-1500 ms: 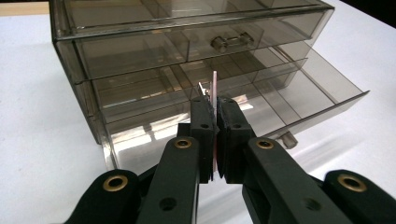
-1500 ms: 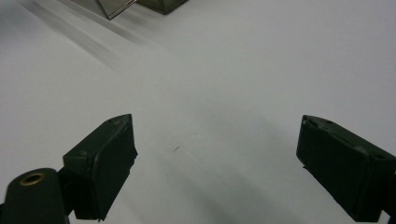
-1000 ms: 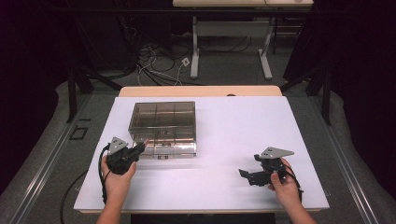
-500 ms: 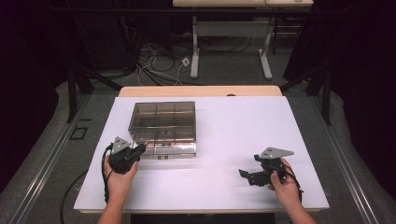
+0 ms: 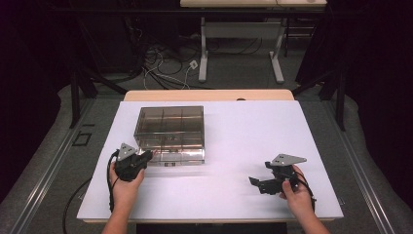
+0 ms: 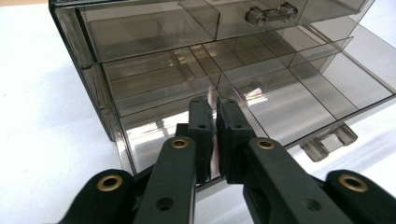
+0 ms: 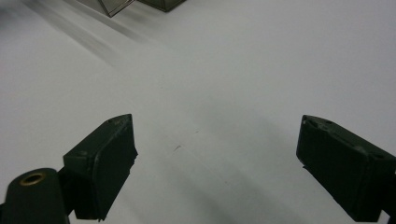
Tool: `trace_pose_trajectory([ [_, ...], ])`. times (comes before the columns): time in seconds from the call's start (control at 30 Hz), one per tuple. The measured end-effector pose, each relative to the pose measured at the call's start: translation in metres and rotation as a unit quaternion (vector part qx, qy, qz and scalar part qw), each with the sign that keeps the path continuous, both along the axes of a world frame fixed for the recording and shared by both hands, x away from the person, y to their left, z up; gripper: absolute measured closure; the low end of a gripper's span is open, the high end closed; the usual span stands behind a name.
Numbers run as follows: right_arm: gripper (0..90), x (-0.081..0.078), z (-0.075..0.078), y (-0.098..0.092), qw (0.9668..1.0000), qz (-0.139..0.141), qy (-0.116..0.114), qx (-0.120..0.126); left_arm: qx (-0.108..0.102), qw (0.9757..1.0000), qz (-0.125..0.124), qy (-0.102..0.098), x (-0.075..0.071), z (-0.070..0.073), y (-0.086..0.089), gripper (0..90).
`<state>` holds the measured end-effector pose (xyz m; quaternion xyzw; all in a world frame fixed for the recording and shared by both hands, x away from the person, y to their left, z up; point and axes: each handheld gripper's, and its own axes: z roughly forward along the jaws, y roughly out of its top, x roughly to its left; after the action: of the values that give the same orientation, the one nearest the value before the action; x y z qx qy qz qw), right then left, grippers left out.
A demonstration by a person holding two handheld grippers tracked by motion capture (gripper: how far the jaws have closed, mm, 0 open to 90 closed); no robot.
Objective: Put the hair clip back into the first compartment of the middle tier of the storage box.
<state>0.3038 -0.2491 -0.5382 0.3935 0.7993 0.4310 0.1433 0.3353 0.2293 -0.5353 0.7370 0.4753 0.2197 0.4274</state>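
A smoky clear drawer organiser (image 5: 170,126) stands on the left half of the white table (image 5: 243,131). Its lower drawer (image 6: 289,98) is pulled out toward me and shows several empty compartments. My left gripper (image 5: 146,157) (image 6: 212,105) is at that drawer's front, its jaws almost together on a thin clear edge of the drawer front. The jaws have just been opening a little, with the edge still between them. My right gripper (image 5: 258,183) (image 7: 215,158) rests low over bare table at the front right, open, nothing between its fingers.
A second clear handle (image 6: 329,140) sticks out of the drawer front to the right of my left jaws. An upper drawer with its own handle (image 6: 271,14) is pushed in. Beyond the table stand a desk frame (image 5: 238,44) and floor cables.
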Motion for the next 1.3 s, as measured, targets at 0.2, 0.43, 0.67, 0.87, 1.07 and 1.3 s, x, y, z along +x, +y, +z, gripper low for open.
trace_pose_trajectory([
  [0.2, 11.2, 0.000, 0.000, 0.000, 1.0000, 0.001, 0.000, 0.001, -0.001, 1.0000, 0.004, -0.002, 0.000, 0.001, 0.001, 81.3],
  [0.43, 11.2, 0.000, 0.000, 0.000, 1.0000, -0.003, 0.003, 0.003, -0.010, 0.9999, 0.007, -0.007, -0.002, 0.003, 0.001, 72.9],
  [0.67, 11.2, 0.000, 0.000, 0.000, 1.0000, -0.002, 0.002, 0.002, -0.021, 0.9997, 0.010, -0.003, -0.004, 0.006, 0.001, 65.3],
  [0.87, 11.2, 0.000, 0.000, 0.000, 1.0000, -0.001, 0.002, 0.002, -0.026, 0.9995, 0.015, -0.001, -0.006, 0.008, 0.001, 58.1],
  [1.07, 11.2, -0.001, 0.000, 0.000, 1.0000, -0.002, 0.004, 0.006, -0.033, 0.9992, 0.021, 0.003, -0.008, 0.011, 0.000, 50.6],
  [1.3, 11.8, -0.001, 0.000, 0.000, 1.0000, -0.003, 0.004, 0.006, -0.038, 0.9990, 0.025, 0.002, -0.011, 0.016, -0.003, 41.9],
])
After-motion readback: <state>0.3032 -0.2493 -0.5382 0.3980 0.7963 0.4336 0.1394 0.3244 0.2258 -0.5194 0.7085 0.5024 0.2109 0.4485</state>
